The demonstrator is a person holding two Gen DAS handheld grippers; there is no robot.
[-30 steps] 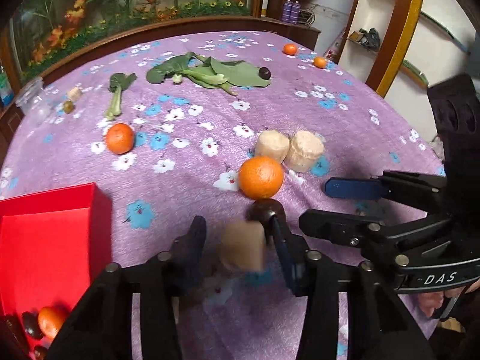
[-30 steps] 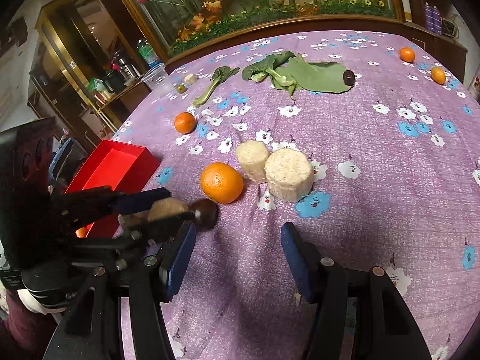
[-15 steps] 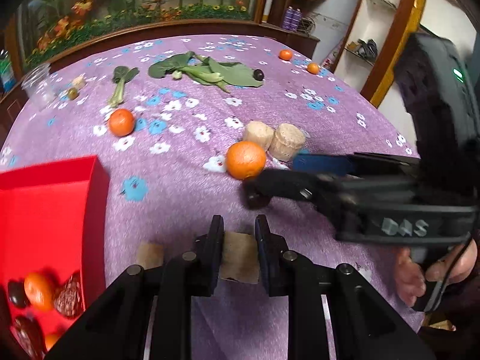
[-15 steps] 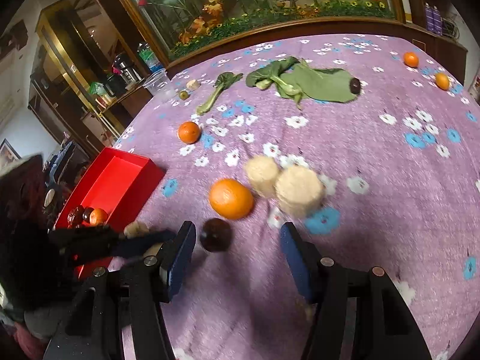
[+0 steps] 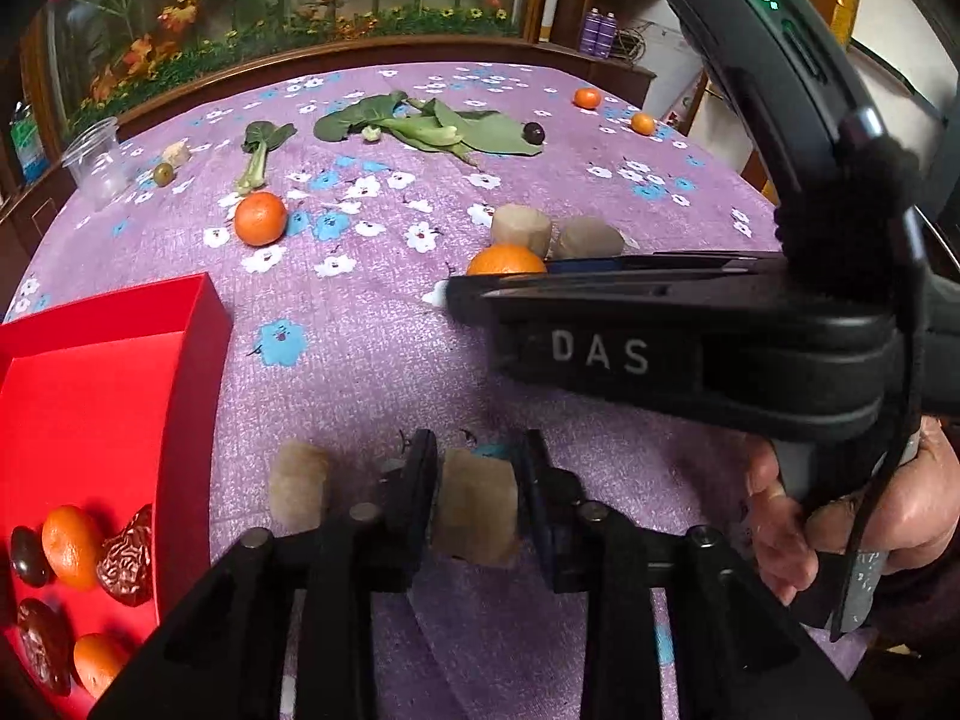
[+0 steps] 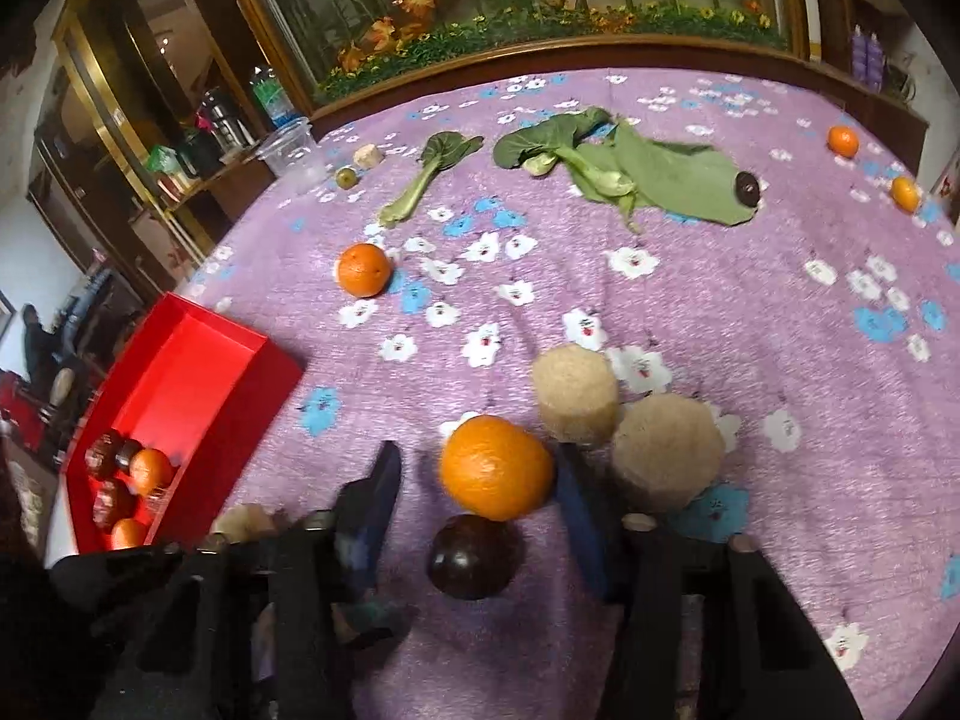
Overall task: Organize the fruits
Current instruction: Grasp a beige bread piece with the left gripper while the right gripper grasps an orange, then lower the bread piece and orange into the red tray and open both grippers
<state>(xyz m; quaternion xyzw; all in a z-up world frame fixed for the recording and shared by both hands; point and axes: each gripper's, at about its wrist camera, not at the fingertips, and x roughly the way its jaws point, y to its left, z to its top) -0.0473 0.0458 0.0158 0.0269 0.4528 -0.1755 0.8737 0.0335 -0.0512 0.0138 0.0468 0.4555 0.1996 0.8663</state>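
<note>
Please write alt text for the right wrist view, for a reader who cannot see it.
The open right gripper frames a large orange and a dark round fruit on a purple floral tablecloth. Two beige cylinders sit just beyond; a red box with fruit lies left.

The only readable text is "DAS", in pale capital letters on the black side of the right gripper (image 5: 501, 282), seen from the left wrist

Soft, even indoor light; strong fisheye bending, dark corners, slight motion blur.
</note>
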